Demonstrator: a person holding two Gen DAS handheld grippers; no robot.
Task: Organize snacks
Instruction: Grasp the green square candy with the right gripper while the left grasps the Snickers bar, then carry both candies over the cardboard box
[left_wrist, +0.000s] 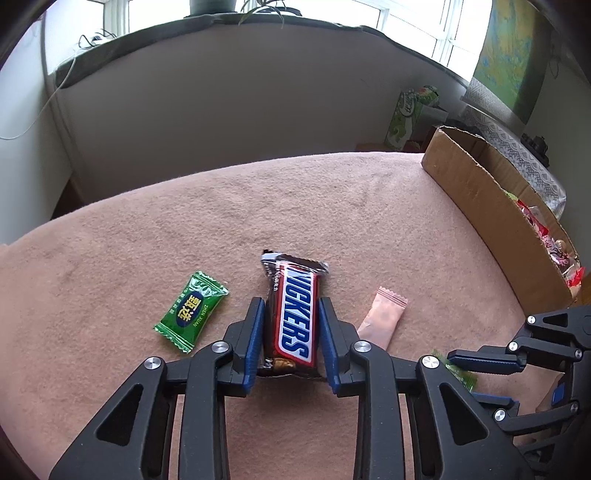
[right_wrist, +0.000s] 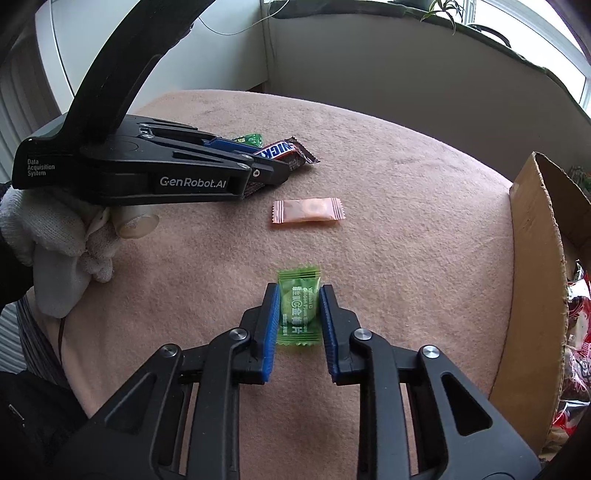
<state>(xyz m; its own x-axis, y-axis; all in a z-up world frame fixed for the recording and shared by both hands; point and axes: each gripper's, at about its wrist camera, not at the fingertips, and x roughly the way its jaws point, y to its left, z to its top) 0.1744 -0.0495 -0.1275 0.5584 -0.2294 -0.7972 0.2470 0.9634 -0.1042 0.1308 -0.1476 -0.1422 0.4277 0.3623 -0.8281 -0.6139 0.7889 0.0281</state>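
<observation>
1. We see the left gripper (left_wrist: 291, 314) clamped on a Snickers bar (left_wrist: 293, 314), its blue pads pressed against the bar's two long sides while the bar lies on the pink cloth (left_wrist: 258, 206) that covers the worktop.
2. We see the right gripper (right_wrist: 298, 312) closed onto a light green candy (right_wrist: 298, 308), both pads touching the wrapper's sides; the candy rests on the cloth.
3. A dark green candy (left_wrist: 191, 312) lies just left of the Snickers bar, and a pink sachet (left_wrist: 382, 317) lies just to its right, both apart from it.
4. In the right wrist view we find the pink sachet between the two grippers, touching neither.
5. A cardboard box (left_wrist: 491, 206) stands along the right edge of the cloth, with red-and-white snack packets (left_wrist: 554, 243) inside.
6. A white-gloved hand (right_wrist: 55, 236) holds the left gripper.
</observation>
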